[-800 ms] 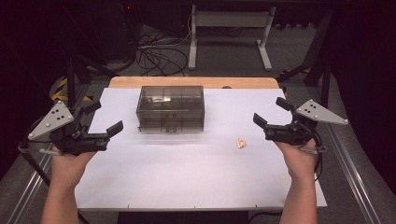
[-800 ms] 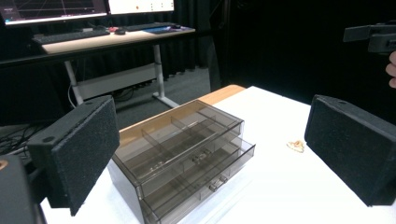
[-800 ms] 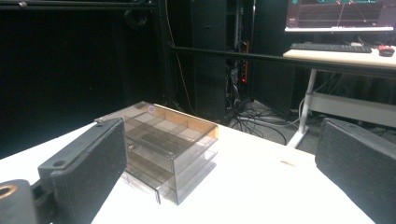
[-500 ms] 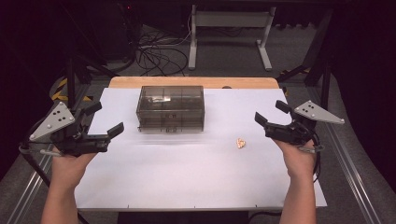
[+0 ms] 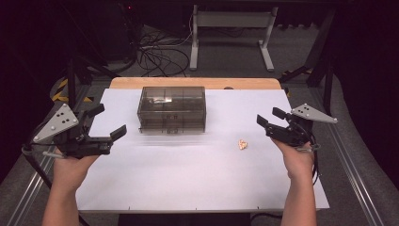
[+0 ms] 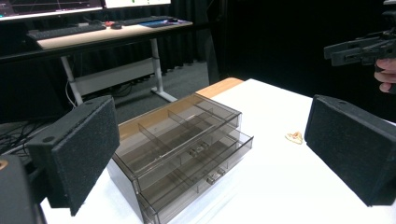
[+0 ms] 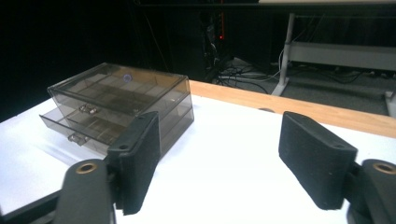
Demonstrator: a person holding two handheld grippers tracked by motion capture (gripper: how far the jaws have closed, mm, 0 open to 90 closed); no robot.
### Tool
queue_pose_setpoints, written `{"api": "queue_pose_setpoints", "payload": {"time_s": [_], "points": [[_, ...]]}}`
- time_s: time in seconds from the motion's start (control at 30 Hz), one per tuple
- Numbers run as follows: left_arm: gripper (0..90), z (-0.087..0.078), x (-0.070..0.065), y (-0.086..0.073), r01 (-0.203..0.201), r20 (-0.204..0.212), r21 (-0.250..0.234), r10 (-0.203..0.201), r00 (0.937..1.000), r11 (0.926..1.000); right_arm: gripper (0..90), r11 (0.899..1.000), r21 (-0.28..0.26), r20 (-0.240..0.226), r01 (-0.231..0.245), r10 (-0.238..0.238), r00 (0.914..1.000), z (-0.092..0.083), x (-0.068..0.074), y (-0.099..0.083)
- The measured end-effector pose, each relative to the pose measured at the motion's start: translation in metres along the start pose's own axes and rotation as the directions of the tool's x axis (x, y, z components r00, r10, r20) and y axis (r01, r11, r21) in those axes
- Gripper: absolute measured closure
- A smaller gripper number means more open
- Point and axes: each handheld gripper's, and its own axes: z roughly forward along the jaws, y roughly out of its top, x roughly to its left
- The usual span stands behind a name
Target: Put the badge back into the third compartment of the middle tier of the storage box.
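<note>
A smoked clear drawer box (image 5: 171, 109) stands on the white sheet at the middle back, its front drawers pulled out a little (image 6: 187, 158) (image 7: 116, 105). A small tan object (image 5: 242, 144) lies on the sheet to the right of the box (image 6: 294, 137). My left gripper (image 5: 110, 121) hovers left of the box, open and holding nothing (image 6: 210, 126). On the right side, my right gripper (image 5: 269, 116) is held beyond the tan object, also open with nothing between its pads (image 7: 224, 149). Both point inward toward the box.
The white sheet (image 5: 188, 179) covers the table, with a wooden edge (image 5: 197, 83) behind the box. Metal rails (image 5: 348, 160) run along both sides. Cables and a desk frame (image 5: 230, 28) sit on the floor behind.
The right hand has shifted and turned slightly, its grey plate now a little further left. The left gripper, the box and the tan object have stayed put.
</note>
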Motion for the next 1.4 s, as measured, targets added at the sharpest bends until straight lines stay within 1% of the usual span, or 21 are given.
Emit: {"api": "queue_pose_setpoints", "payload": {"time_s": [0.07,0.4,0.53,0.63,0.7,0.73,0.87,0.93,1.0,1.03,1.07,1.17,1.2,1.23,1.37,1.4], "points": [[4.0,0.0,0.0,0.0,0.001,0.0,0.0,-0.001,1.0,1.0,34.7,1.0,0.006,-0.004,-0.009,0.009,1.0,0.002,-0.003,-0.004],[4.0,0.0,0.0,-0.001,-0.002,-0.001,0.003,0.002,1.0,1.0,40.4,0.998,0.056,-0.017,-0.035,0.036,0.9992,0.011,-0.009,-0.014],[4.1,0.0,0.0,-0.001,-0.001,0.001,0.005,0.001,1.0,1.0,44.1,0.996,0.079,-0.02,-0.051,0.053,0.9984,0.016,-0.012,-0.019],[4.1,0.001,-0.001,-0.001,-0.002,0.003,0.007,0.002,1.0,1.0,45.1,0.994,0.089,-0.021,-0.057,0.059,0.998,0.018,-0.013,-0.022],[4.1,0.002,-0.001,-0.002,-0.001,0.005,0.008,0.001,1.0,1.0,46.0,0.992,0.105,-0.022,-0.066,0.068,0.9974,0.021,-0.015,-0.024],[4.1,0.002,-0.001,-0.002,0.0,0.008,0.009,0.0,1.0,1.0,46.4,0.992,0.11,-0.021,-0.069,0.071,0.9972,0.022,-0.015,-0.025],[4.2,0.001,-0.002,-0.001,0.015,0.05,-0.004,-0.015,0.9986,0.9999,48.2,0.988,0.131,-0.022,-0.081,0.085,0.9961,0.025,-0.017,-0.028],[4.2,0.001,-0.003,0.0,0.015,0.055,-0.007,-0.014,0.9984,0.9999,48.6,0.987,0.139,-0.023,-0.081,0.085,0.9961,0.026,-0.017,-0.029],[4.2,0.001,-0.003,0.0,0.011,0.054,-0.006,-0.011,0.9985,0.9999,50.4,0.98,0.172,-0.021,-0.099,0.104,0.9944,0.03,-0.019,-0.033],[4.2,0.001,-0.003,0.0,0.011,0.054,-0.005,-0.011,0.9985,0.9999,50.4,0.98,0.172,-0.021,-0.099,0.104,0.9944,0.03,-0.019,-0.033],[4.2,0.001,-0.003,0.0,0.012,0.055,-0.005,-0.011,0.9984,0.9999,51.4,0.974,0.194,-0.019,-0.115,0.121,0.9924,0.033,-0.02,-0.036],[4.3,0.001,-0.002,0.0,0.011,0.053,-0.001,-0.011,0.9985,0.9999,52.5,0.964,0.229,-0.021,-0.133,0.141,0.9897,0.037,-0.022,-0.04],[4.3,0.001,-0.002,0.0,0.011,0.053,0.0,-0.011,0.9985,0.9999,52.5,0.964,0.229,-0.021,-0.133,0.141,0.9897,0.037,-0.022,-0.04],[4.2,0.002,-0.002,0.0,0.011,0.053,0.0,-0.011,0.9985,0.9999,53.3,0.959,0.246,-0.02,-0.139,0.148,0.9887,0.04,-0.022,-0.042],[4.2,0.002,-0.002,-0.001,0.01,0.052,0.001,-0.01,0.9986,0.9999,54.6,0.954,0.265,-0.023,-0.142,0.154,0.9879,0.043,-0.023,-0.045],[4.2,0.002,-0.002,-0.001,0.01,0.052,0.0,-0.01,0.9986,0.9999,55.7,0.948,0.281,-0.023,-0.149,0.162,0.9865,0.046,-0.023,-0.047]]}}
